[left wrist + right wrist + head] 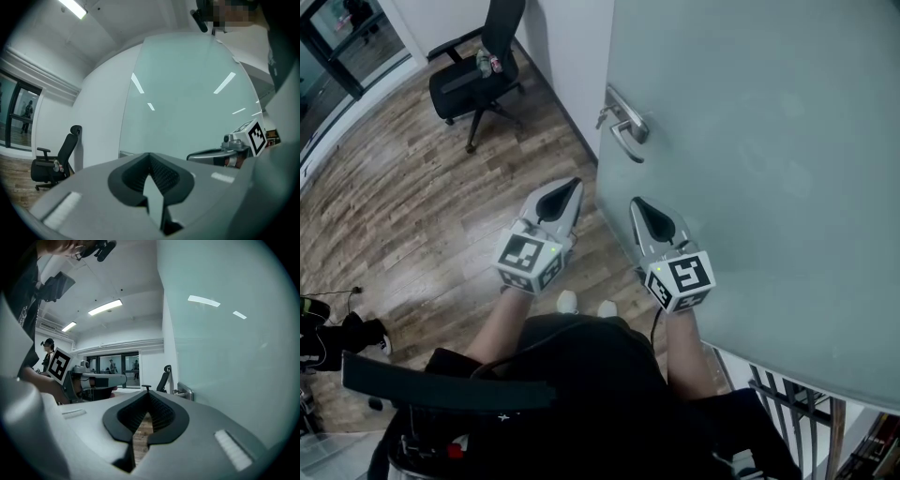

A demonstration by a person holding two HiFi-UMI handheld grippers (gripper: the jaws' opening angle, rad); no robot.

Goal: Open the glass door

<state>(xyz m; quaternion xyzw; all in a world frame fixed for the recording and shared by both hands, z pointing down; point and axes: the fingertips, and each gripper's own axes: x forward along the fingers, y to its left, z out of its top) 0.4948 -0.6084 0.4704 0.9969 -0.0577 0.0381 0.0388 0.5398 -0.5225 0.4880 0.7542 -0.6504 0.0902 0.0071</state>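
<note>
The door [750,141], a pane of frosted glass, fills the right side of the head view, and its free edge stands just beside a white wall [572,56]. The metal handle [627,127] sits at that edge, a lever that sticks out towards the person.

The right tongs [637,202] point roughly level at the door's edge, below the handle and apart from it. In the right gripper view the handle [183,391] shows just right of the tips and further ahead, with the glass running along the whole right side. These tongs are closed tip to tip with nothing in them. I cannot tell whether they brush the glass.

The left tongs [575,185] are beside them on the side away from the door, aimed the same way over open floor [412,206]. Their tips also meet, and they hold nothing.

Both forearms [499,328] reach forward from the body, nearly parallel, with the wrists straight. Each hand grips behind its marker cube [528,258]. The two tongs sit near each other but do not touch.

Further off, a black office chair [478,66] stands on the wood floor by the wall.
</note>
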